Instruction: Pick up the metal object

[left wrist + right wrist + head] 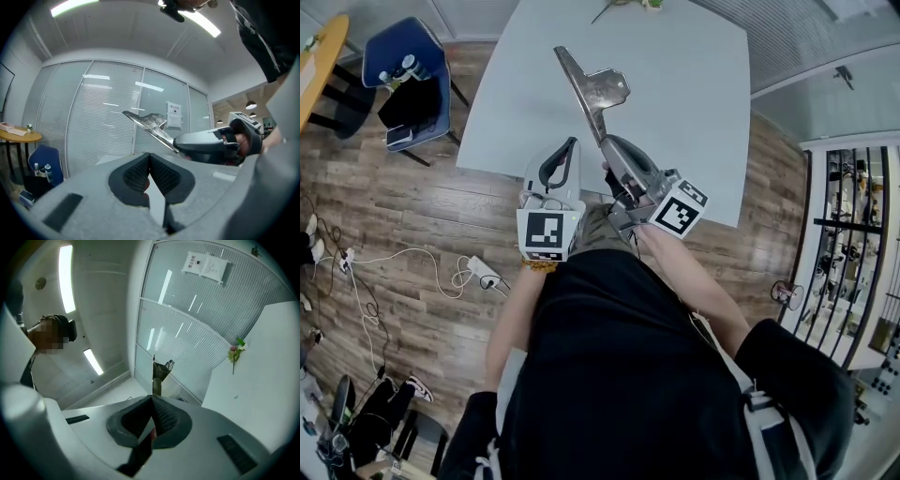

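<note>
The metal object (592,92) is a long flat strip with a bent tab near its top. It hangs in the air over the near part of the white table (684,84). My right gripper (607,146) is shut on the strip's lower end. In the right gripper view the metal object (158,376) sticks up past the closed pads of the right gripper (152,399). My left gripper (571,144) stands just to the left, shut with nothing in it. In the left gripper view the left gripper (149,156) has its pads touching, with the metal object (149,123) up and to the right.
A small flower sprig (628,6) lies at the table's far edge. A blue chair (408,75) with bottles on it stands at the left, beside a round wooden table (319,56). A white power strip (480,273) and cables lie on the wood floor.
</note>
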`<state>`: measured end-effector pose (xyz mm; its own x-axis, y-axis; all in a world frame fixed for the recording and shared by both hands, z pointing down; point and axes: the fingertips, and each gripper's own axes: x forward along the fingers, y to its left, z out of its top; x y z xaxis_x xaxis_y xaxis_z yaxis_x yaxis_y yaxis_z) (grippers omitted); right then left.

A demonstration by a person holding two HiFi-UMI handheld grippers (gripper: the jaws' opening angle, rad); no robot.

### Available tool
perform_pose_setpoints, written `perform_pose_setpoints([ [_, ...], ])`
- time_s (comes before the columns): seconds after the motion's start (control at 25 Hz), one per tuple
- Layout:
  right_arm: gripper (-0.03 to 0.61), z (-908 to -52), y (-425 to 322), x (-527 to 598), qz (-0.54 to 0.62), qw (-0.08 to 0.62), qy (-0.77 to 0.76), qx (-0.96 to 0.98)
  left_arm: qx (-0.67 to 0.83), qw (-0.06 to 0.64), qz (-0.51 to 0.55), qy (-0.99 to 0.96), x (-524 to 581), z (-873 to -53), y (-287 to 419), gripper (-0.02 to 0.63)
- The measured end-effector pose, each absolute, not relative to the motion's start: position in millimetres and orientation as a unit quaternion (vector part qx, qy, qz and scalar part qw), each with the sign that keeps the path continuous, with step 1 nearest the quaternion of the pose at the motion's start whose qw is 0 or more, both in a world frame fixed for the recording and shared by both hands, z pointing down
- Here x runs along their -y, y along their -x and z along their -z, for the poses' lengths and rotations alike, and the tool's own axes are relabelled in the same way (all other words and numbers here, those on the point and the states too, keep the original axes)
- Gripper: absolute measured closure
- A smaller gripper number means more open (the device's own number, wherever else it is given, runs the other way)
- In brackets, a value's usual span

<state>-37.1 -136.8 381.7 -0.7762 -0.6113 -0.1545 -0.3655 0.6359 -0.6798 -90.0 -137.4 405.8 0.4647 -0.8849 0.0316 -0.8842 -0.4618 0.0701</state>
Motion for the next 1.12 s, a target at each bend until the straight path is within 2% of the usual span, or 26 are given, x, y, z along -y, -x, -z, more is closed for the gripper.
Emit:
perform_pose_setpoints([
  [0.2,0.583,-377,38,124,0.319,0.205,0.261,-0.888,0.526,0.03,0.011,-0.85,135,-400,91,0.615],
  [0.44,0.583,-378,34,118,0.287,0.184,0.265,-0.902,0.53,0.031,0.025,-0.847,136,-386,90,0.615],
  [0.8,0.583,-363,2,136,0.213,0.167,0.324,-0.907,0.513,0.017,0.031,-0.857,148,-356,65,0.615],
  [1.12,0.582,-350,-16,138,0.185,0.179,0.349,-0.901,0.508,0.02,0.034,-0.86,155,-348,52,0.615],
])
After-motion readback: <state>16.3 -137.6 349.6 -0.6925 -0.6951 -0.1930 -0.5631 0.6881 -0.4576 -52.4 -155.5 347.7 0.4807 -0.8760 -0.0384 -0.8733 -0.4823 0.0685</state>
